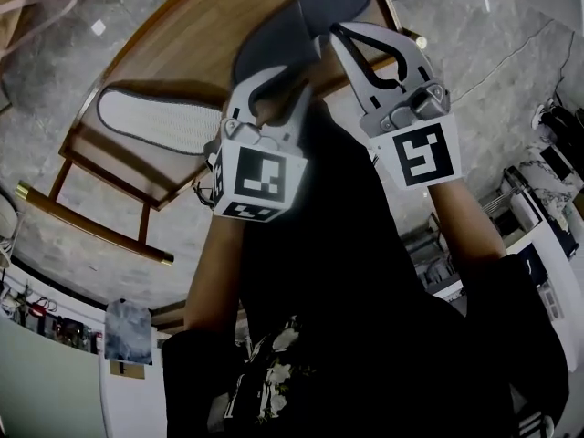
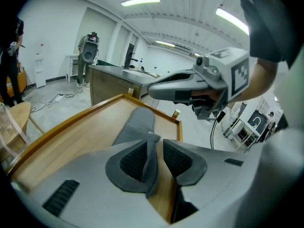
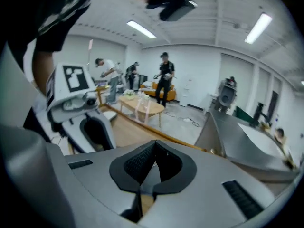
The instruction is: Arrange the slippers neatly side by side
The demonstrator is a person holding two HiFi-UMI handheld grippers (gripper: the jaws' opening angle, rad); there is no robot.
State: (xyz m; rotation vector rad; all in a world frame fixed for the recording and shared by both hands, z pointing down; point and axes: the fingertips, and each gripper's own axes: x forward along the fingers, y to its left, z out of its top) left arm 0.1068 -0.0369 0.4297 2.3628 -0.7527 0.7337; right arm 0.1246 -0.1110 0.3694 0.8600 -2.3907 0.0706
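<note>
While the wooden table [image 1: 182, 35] fills the upper head view, its far rim worries me: the dark slipper [image 1: 292, 26] lies near it at upper centre, well apart from the pale-soled slipper [image 1: 151, 117] at left. My left tongs [image 2: 155, 148] stand apart, the dark slipper's edge loose between the pads, so a pull could lose it or skew it. My right tongs [image 3: 154, 148], pressed together and empty, might nudge it over.

Left gripper [image 1: 276, 94] jaws apart; right gripper [image 1: 334, 36] jaws closed together. Left arm [image 1: 214, 272] and right arm [image 1: 465, 222] reach forward, side by side.
</note>
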